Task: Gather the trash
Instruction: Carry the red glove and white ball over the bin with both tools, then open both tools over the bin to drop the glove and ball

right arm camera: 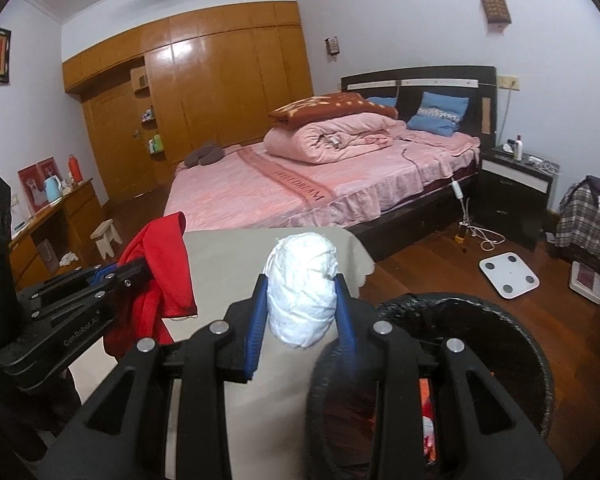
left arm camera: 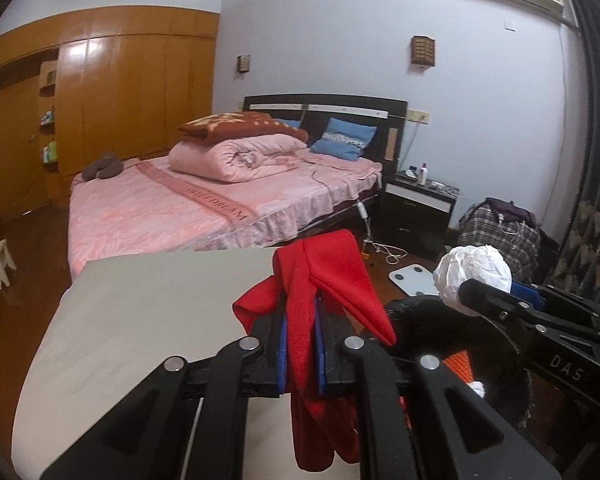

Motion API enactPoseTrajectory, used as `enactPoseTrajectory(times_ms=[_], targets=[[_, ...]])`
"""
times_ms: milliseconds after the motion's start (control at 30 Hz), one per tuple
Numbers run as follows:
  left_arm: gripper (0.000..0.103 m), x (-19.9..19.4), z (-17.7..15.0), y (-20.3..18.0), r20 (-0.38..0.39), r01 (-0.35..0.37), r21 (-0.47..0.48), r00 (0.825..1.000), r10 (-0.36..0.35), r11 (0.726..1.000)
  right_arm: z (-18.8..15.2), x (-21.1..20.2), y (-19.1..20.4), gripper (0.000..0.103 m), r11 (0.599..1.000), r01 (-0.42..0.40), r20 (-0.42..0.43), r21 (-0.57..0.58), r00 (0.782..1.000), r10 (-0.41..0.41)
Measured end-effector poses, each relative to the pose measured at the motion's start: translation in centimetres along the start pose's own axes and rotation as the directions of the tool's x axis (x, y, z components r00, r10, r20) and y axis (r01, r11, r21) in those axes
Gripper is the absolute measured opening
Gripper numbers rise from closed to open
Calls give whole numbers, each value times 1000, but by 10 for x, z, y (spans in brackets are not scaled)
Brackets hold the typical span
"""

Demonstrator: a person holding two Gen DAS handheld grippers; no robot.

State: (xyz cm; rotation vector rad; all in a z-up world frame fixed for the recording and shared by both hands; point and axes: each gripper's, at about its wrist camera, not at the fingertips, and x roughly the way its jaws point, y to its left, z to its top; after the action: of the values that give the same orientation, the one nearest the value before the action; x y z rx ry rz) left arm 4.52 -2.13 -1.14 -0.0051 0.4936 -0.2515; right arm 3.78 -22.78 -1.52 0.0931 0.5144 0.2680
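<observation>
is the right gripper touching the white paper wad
Touching. The right wrist view shows the right gripper with its blue pads pressed against both sides of the white paper wad, holding it above the beige table.

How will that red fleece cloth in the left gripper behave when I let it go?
Probably floppy: the red fleece cloth droops over both sides of the left gripper. Likely light, and it may snag on the blue pads instead of dropping cleanly.

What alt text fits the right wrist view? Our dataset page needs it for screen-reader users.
The right gripper pinches a crumpled white paper wad above a beige table, beside an open black trash bin. To its left, the left gripper holds a red cloth. A pink-covered bed fills the background.
</observation>
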Motion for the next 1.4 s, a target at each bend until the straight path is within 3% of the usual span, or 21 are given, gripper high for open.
enactPoseTrajectory(times_ms=[700,1300,1400], targets=[[11,14,7,-95,3,197,123,980,-199,973,-20,-44,-82,31,977,199,22,78,979,-202],[11,71,-7,-146,-92,333,154,942,-322,930,-50,-35,-131,34,946,297,-50,128,955,-292],[17,83,-10,-149,-121,364,140,929,-349,921,-55,-30,-138,37,939,317,-67,133,948,-310]])
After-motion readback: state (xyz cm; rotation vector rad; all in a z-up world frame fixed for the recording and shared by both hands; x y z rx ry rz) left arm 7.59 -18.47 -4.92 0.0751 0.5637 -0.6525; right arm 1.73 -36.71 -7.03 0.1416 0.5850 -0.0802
